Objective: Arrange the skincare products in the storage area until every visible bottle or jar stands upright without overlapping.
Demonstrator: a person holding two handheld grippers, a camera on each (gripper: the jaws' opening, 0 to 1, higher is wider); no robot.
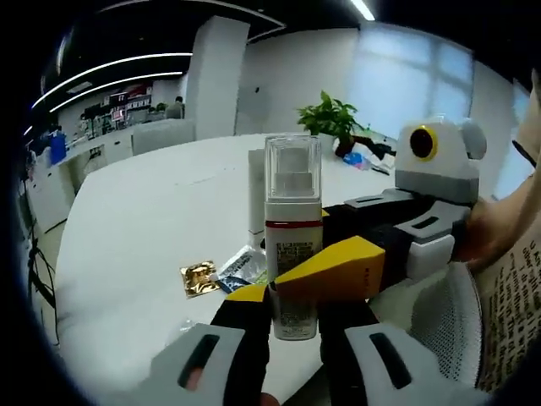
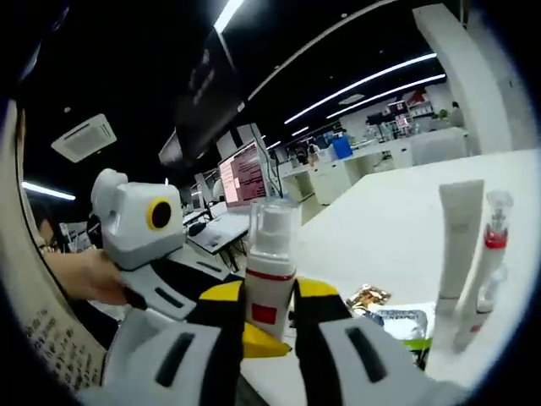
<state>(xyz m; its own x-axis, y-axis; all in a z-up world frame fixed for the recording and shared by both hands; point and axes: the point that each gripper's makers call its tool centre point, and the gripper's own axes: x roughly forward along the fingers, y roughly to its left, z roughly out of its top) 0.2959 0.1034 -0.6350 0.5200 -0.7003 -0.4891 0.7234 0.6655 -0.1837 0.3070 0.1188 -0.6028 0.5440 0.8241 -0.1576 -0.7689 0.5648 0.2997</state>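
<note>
Both tools are clenched on the same pump bottle [image 1: 292, 245]: the left tool [image 1: 294, 317] grips it low on the body, while the right tool [image 2: 269, 317] holds it from the other side, its yellow-tipped jaw crossing in from the right in the left gripper view. The bottle stands upright with its clear cap on, at the near edge of the white tabletop [image 1: 144, 228] (whether its base rests on the surface or hangs just above it I cannot tell). The risk lies in the shared grip — if one tool lets go unevenly or the two pull apart, the tall, narrow bottle could tilt and drop off the edge. Beyond it, a white tube [image 2: 459, 241] and a slim pump bottle [image 2: 485, 266] stand close together; a careless placement could knock them over. Loose sachets [image 1: 221, 275] lie flat just beside — a poor footing.
</note>
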